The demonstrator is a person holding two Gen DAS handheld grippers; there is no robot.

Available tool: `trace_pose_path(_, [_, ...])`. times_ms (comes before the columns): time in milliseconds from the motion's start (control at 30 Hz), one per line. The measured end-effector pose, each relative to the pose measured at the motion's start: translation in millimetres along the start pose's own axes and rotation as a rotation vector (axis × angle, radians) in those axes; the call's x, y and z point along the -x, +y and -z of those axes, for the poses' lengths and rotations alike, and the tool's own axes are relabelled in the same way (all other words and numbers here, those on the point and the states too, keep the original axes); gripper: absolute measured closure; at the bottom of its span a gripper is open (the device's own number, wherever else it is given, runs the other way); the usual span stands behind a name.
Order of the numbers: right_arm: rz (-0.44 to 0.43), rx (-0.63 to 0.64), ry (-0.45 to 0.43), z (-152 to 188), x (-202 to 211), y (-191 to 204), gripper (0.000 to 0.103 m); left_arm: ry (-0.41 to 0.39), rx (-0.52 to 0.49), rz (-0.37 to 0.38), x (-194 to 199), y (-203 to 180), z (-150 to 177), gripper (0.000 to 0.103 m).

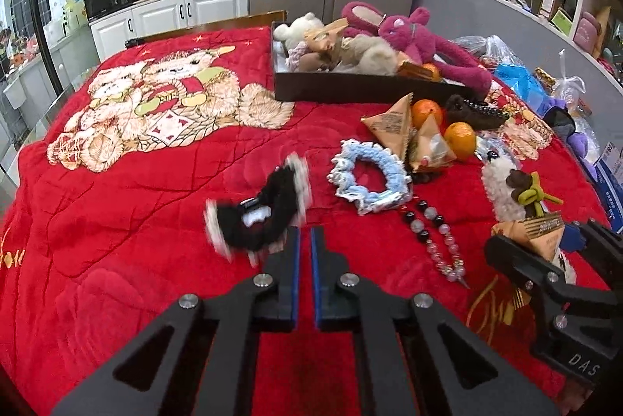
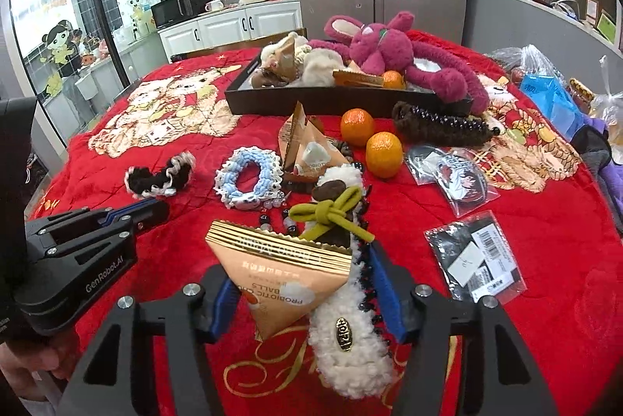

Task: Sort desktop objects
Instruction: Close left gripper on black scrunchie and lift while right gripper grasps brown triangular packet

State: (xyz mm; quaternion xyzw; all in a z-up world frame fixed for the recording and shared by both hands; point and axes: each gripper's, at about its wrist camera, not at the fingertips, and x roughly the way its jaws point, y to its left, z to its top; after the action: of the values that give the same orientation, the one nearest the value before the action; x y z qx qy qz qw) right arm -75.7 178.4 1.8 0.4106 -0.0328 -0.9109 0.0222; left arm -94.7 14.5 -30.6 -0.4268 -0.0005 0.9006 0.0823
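Right claw: right gripper point(image 2: 307, 293) is sitting with its blue-padded jaws spread wide around a peach, gold-edged, pyramid-shaped snack pouch point(image 2: 286, 278); whether the pads are pressing it cannot be told.
Left claw: left gripper point(image 1: 305, 274) is pointing forward with its jaws nearly together and nothing between them.
Pouch position: it is lying low over the red quilted blanket point(image 1: 155, 241), partly overlapping a white fluffy hair claw with an olive bow point(image 2: 342, 303).
Pouch handling: it is likely feeling light, puffy and crinkly, with slick film; taking it across the flat sealed top or mid-body should be holding better than at a slippery corner.
Clip risk: the fluffy clip is lying just beside the right pad and could be getting caught in the same squeeze.
Scrunchie: a black fuzzy scrunchie with white frilled edging point(image 1: 259, 211) is lying just ahead of the left fingertips, blurred in the left view.
Scrunchie handling: it is looking soft and squashy, so pinching one side of the ring should be enough.
Destination: a dark rectangular tray point(image 1: 350, 87) at the far end is holding plush toys, a likely sorting spot.
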Motion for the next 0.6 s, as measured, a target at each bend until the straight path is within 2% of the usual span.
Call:
trace_pose_path(367, [-0.029,-0.011,0.016,22,10,-11,0.041,0.019,0.008,0.010,5,-6,15,0.098])
trace_pose_path(533, [-0.027,-0.010,0.008,26,17,-15,0.041,0.003,0.004,0.013,13,-7,15,0.098])
trace_pose_path(600, [-0.018,-0.001,-0.004,25,20,-15,0.034,-0.001,0.007,0.017,15,-7,16,0.098])
